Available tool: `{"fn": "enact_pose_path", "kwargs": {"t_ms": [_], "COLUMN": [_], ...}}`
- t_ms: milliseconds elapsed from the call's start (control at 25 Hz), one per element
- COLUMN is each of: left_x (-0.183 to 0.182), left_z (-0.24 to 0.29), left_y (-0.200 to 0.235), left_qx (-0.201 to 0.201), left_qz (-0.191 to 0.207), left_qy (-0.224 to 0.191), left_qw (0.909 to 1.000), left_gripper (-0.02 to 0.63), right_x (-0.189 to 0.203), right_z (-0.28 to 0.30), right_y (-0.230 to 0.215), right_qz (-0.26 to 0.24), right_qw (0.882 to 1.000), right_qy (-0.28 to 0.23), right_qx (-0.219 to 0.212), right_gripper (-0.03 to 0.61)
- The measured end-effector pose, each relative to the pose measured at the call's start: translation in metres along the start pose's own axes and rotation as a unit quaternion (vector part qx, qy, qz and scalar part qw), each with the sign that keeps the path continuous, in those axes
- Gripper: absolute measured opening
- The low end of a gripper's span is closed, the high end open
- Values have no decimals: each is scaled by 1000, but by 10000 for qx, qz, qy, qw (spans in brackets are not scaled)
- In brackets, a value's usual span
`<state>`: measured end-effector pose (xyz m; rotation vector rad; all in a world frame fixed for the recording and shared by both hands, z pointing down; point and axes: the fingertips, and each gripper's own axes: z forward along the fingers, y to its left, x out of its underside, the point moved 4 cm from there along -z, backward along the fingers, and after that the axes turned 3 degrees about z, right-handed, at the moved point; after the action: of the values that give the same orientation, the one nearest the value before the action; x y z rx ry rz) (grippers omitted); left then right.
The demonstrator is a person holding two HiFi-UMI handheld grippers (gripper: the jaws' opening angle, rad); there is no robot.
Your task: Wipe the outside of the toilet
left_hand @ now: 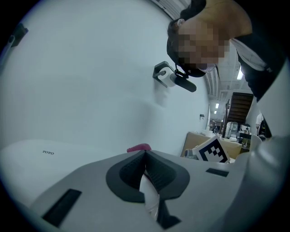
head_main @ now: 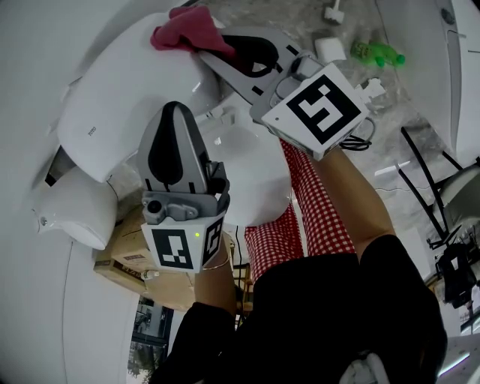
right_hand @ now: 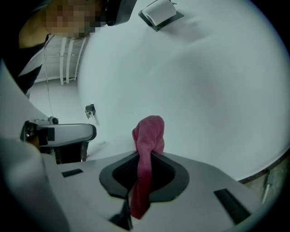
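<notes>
Pale speckled floor (head_main: 300, 19) runs along the top of the head view, with plain white wall to the left. A green plastic bottle (head_main: 377, 52) lies on the floor at 1 o'clock. The white toilet (head_main: 112, 97) fills the 10 o'clock quarter, with "TOTO" lettering on its shell in the left gripper view. A cardboard box (head_main: 127, 251) sits beside it at 8 o'clock. The right gripper (head_main: 214, 51) reaches toward 11 o'clock with its jaws clamped on a pink-red cloth (head_main: 187, 30). The cloth is bunched against the top of the toilet shell. In the right gripper view the cloth (right_hand: 147, 136) stands up out of the closed jaws and trails down between them. The left gripper (head_main: 175, 109) is at centre, over the toilet, pointing to 12 o'clock. In its own view the jaws (left_hand: 145, 154) are pressed together at the tips on nothing, with white toilet surface beyond. The person wears red-checked trousers (head_main: 315, 202).
</notes>
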<state>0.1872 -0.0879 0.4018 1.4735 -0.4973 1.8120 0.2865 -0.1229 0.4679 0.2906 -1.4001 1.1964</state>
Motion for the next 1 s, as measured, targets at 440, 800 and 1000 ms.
{"fn": "enact_pose_path", "kwargs": {"t_ms": [440,800,1000], "left_x": [0,0,-3], "left_z": [-2,-3,0], "left_y": [0,0,0], "left_qx": [115,191,222], "left_qz": [-150,-174,-84], "left_qy": [-34,-30,-88], "left_qw": [9998,9997,9997], "left_gripper": [11,11,11], "right_x": [3,15,30], "right_z": [19,25,29], "right_y": [-22,-38,-48], "right_qz": [-64,124,266], "right_qw": [9996,9993,9983], "right_qy": [254,333,482], "right_qx": [54,145,208], "right_gripper": [63,63,63]}}
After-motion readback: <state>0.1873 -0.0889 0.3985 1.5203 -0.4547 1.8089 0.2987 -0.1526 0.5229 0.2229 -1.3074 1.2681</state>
